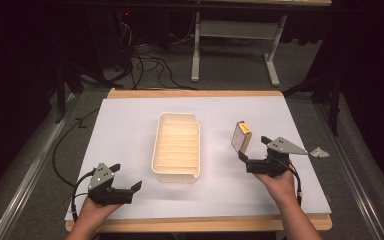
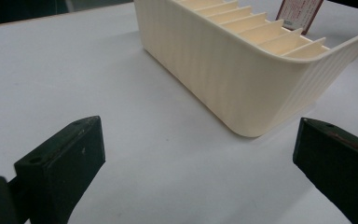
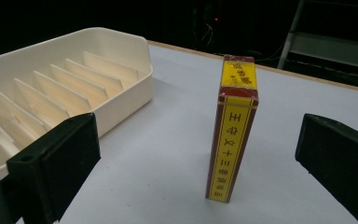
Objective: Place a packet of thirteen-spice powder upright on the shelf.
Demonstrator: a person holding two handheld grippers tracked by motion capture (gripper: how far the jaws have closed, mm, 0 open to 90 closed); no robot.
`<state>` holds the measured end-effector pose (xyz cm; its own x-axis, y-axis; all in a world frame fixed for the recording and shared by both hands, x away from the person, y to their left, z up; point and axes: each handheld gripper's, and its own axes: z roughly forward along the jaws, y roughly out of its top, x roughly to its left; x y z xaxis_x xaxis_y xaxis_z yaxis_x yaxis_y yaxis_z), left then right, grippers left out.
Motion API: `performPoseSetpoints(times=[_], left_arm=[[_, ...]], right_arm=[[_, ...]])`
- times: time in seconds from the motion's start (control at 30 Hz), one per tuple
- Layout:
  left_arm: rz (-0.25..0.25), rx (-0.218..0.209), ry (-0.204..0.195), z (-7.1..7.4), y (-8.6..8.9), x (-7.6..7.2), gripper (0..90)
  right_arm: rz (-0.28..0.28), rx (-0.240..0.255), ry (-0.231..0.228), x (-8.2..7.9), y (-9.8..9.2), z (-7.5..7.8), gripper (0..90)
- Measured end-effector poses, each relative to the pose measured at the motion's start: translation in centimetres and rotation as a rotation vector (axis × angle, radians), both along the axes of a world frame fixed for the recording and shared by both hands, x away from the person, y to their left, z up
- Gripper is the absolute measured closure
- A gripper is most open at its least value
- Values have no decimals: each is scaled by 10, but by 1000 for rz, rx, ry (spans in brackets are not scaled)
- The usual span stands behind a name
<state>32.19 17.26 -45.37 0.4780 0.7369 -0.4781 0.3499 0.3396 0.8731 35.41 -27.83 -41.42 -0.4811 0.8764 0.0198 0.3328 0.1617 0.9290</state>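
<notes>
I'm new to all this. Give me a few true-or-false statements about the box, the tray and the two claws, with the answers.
1. The box stands upright on the table. True.
2. The right claw is clamped shut on the box. False: its jaws are open, with the box between them, untouched.
3. The cream tray has dividers inside. True.
4. The box sits inside the tray. False: it stands on the table beside it.
5. The left claw holds the tray. False: it is open, short of the tray's corner.
</notes>
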Motion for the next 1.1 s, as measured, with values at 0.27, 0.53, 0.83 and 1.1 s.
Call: performPoseSetpoints(times=[0.27,0.53,0.83,1.1], left_arm=[[1,-3,-2,1,2,1,26],[1,-5,-3,1,2,1,27],[-13,6,-2,0,1,-1,28],[-15,8,-3,-1,0,0,31]], right_arm=[[0,8,-1,13,6,5,0],[-1,20,-2,30,14,14,1],[-16,35,4,46,19,14,11],[-33,44,30,58,17,-1,44]])
